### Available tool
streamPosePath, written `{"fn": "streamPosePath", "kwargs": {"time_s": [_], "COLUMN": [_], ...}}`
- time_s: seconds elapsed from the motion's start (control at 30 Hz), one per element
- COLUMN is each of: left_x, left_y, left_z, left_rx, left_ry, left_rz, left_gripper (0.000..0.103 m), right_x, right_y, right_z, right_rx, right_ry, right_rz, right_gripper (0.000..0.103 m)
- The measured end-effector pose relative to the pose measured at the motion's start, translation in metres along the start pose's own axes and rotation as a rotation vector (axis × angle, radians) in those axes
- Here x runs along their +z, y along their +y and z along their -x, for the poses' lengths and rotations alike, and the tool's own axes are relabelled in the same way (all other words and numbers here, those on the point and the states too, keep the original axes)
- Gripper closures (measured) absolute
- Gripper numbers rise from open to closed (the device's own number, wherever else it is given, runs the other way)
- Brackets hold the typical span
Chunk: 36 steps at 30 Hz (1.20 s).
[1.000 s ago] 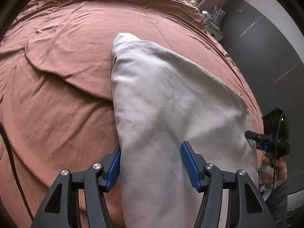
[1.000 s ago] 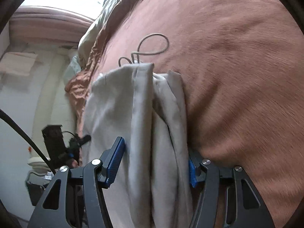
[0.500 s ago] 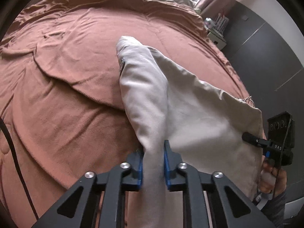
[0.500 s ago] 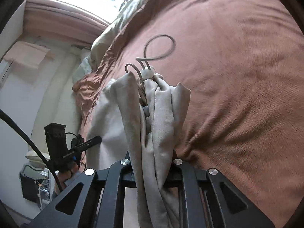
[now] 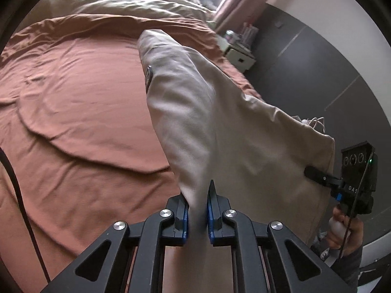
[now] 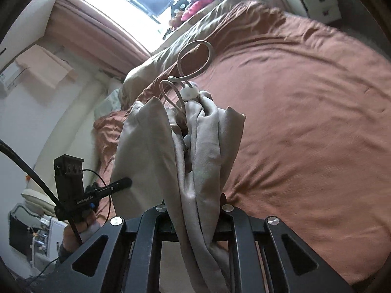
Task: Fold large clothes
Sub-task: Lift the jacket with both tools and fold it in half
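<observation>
A: Where's the garment (image 5: 220,122)?
B: Lifted over the bed (image 5: 80,112), hanging between the two grippers, its far end still near the cover.
A: The left gripper (image 5: 197,210)?
B: Pinching a fold of the beige cloth, jaws closing tight on it.
A: And the right gripper (image 6: 195,219)?
B: Pressed together on a bunched edge, with a drawstring (image 6: 193,56) looping out above it.
</observation>
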State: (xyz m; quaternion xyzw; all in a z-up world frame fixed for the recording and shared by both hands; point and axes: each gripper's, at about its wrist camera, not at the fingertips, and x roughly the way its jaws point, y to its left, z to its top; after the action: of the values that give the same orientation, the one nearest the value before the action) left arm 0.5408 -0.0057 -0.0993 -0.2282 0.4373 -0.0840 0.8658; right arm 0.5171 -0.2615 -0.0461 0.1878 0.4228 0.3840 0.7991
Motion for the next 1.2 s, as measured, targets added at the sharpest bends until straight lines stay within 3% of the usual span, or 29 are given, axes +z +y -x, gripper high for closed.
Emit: {"fn": "streamPosePath", "kwargs": {"time_s": [0.27, 0.73, 0.93, 1.2], "left_x": [0.017, 0.053, 0.064, 0.078], "left_y": [-0.07, -0.166, -0.205, -0.212], "left_z": [-0.044, -0.124, -0.164, -0.211], "left_rx": [-0.125, -0.238, -0.267, -0.309], "left_ry": [0.018, 0.082, 0.12, 0.19], "left_rz": [-0.057, -0.125, -0.151, -0.095], "left_gripper": [0.091, 0.091, 0.091, 0.091], "right_x": [0.013, 0.037, 0.062, 0.087], "right_y": [-0.002, 0.011, 0.025, 0.029], "right_z": [0.06, 0.136, 0.129, 0.1], "right_rx": [-0.123, -0.329, -0.413, -0.583], "right_ry": [-0.065, -0.112, -0.093, 0.015], "right_rz": [0.027, 0.033, 0.022, 0.0], "right_gripper": [0.094, 0.095, 0.095, 0.095]}}
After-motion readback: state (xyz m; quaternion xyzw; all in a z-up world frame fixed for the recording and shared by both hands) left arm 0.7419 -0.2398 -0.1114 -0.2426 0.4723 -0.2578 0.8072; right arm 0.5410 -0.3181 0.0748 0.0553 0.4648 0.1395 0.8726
